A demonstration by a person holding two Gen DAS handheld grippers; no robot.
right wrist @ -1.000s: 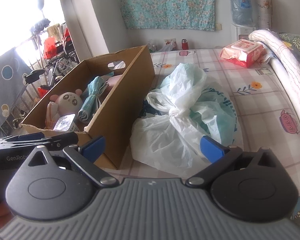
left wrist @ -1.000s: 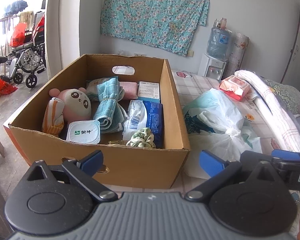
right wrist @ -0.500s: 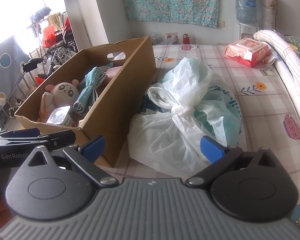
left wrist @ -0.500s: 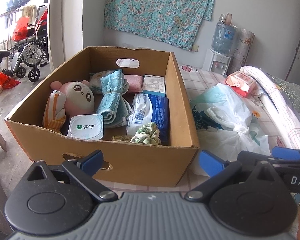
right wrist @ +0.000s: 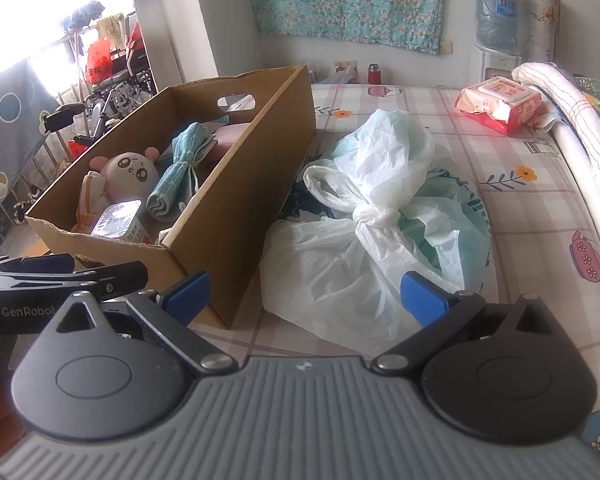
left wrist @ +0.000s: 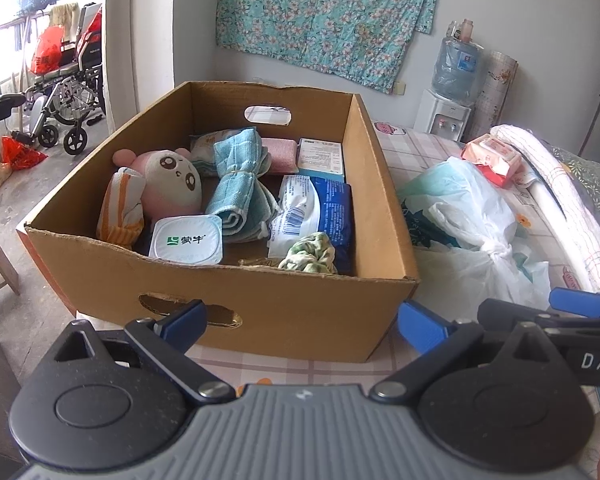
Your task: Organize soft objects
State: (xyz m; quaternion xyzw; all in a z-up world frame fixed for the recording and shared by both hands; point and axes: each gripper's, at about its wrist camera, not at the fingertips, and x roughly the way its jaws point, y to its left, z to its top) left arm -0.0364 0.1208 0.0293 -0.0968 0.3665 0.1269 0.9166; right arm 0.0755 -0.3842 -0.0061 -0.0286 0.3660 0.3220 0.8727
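Box [left wrist: 260, 312] nearer — before left tongs [left wrist: 300, 322]

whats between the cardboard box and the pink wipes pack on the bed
The knotted white plastic bag lies between the cardboard box and the pink wipes pack, clearest in the right wrist view.

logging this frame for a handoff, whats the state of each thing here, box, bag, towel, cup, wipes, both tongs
cardboard box: open-topped, upright, partly filled
plastic bag: knotted shut, lying beside the box
blue towel: rolled, tied round the middle, in the box
yogurt cup: foil lid sealed, in the box
wipes pack: lid closed, on the bed
left tongs: open, empty
right tongs: open, empty
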